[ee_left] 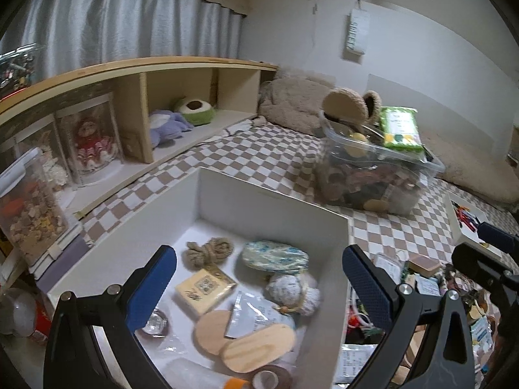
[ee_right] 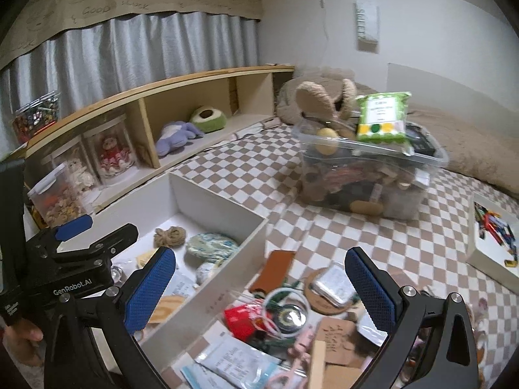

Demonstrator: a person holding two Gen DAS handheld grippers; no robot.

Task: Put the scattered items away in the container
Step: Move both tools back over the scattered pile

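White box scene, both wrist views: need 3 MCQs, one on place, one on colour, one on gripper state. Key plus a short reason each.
1. Where does the rope bundle lie?
A. inside the white box
B. on the checkered cover
C. on the wooden shelf

2. What colour are the pads on the gripper fingers?
A. red
B. blue
C. green

3. How does the right gripper stand?
A. shut on a wooden disc
B. shut on a receipt
C. open, holding nothing

Key:
1 A, the bundle rests on the box floor near its far corner, beside the blue-patterned pouch.
2 B, every pad in both views shows blue textured facing.
3 C, its jaws stand wide apart over the clutter beside the box, with nothing between them; the left gripper is likewise open above the box.
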